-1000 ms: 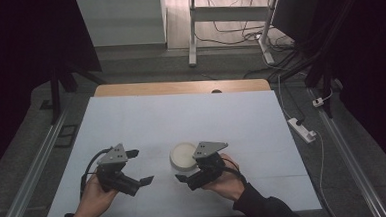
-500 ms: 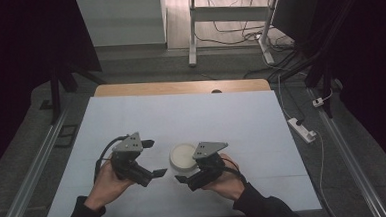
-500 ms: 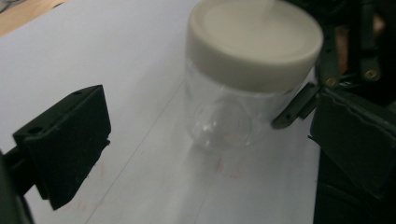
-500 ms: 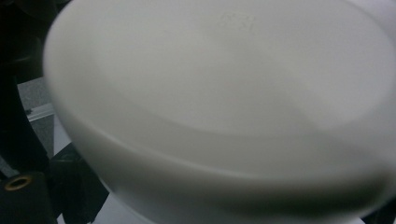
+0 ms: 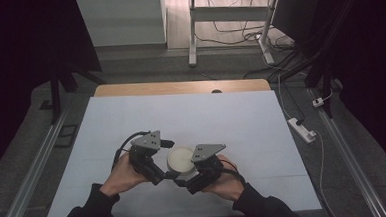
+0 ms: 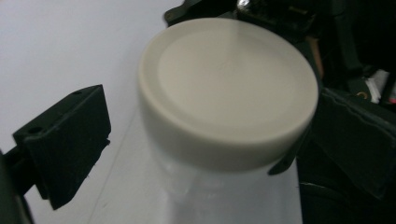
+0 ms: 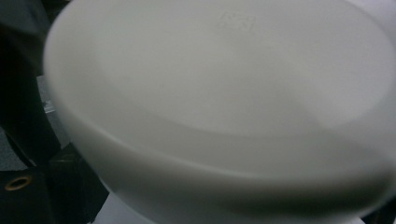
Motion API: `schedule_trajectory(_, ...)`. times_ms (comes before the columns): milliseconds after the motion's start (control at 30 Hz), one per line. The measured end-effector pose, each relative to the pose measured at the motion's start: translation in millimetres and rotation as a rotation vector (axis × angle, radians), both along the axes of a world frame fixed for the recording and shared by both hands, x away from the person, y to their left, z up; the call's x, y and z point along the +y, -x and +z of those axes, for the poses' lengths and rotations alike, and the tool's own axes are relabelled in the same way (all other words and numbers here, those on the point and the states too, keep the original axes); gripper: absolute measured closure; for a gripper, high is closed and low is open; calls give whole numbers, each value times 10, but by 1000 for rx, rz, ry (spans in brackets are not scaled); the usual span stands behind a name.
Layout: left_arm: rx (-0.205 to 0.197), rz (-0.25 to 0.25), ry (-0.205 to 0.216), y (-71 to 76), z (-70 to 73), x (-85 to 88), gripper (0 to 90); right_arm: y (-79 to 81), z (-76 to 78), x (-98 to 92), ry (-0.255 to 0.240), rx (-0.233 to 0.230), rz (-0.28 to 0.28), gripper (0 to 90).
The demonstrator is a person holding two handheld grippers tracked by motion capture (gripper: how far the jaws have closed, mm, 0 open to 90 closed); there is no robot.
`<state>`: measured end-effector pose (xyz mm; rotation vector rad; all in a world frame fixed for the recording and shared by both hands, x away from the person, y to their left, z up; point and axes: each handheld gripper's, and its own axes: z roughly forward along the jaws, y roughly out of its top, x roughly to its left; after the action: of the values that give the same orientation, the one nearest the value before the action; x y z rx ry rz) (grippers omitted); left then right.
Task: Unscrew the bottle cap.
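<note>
Pale sheeting covers the table (image 5: 241, 121), with a strip of bare wood at its far edge and dark floor and cables beyond. At the near edge, roughly midway across, we have a white jar (image 5: 180, 162) standing upright, its long axis vertical, topped by a cream lid (image 6: 224, 88) over a cloudy, translucent body.

We hold the right gripper (image 5: 197, 181) against the jar's near right side. In the right gripper view the lid (image 7: 224, 98) crowds the frame so closely that the jaws are hidden; our judgement is that it grasps the jar, but we cannot tell for certain.

The left gripper (image 5: 157, 173) sits just left of the jar. In the left gripper view its jaws stand apart, one black jaw well clear on the left over the bare sheet, the other at the right edge beside the lid. So it is released, and the lid lies between the jaws, slightly right of their centre line and straight ahead.

That is the relation the next move turns on: the lid already sits inside the left gripper's span, at lid height. We judge closing on the lid, with the right side steadying the body, as the likely step. A squeeze off-centre could tilt the jar.
</note>
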<state>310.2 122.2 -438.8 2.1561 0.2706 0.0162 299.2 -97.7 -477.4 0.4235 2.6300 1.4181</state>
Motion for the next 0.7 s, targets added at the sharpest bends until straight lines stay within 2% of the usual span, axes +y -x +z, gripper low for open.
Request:
schedule_trajectory(200, -1, -75, 6, -27, -17, -105, 1, 28, -3, 26, -3, 0, 38, 70)
schedule_trajectory(367, -10, -108, 23, -25, -11, -127, 69, 44, 2, 34, -8, -1, 57, 70)
schedule_trajectory(400, -23, -107, 24, -11, -6, -130, 74, 43, 4, 31, -8, 0, 57, 70)
schedule_trajectory(500, -27, -98, 24, -3, -4, -134, 78, 41, 8, 27, -5, -5, 53, 70)
schedule_trajectory(700, -21, 17, 5, 13, -4, -180, 81, 16, 3, 30, 11, -5, -5, 70)
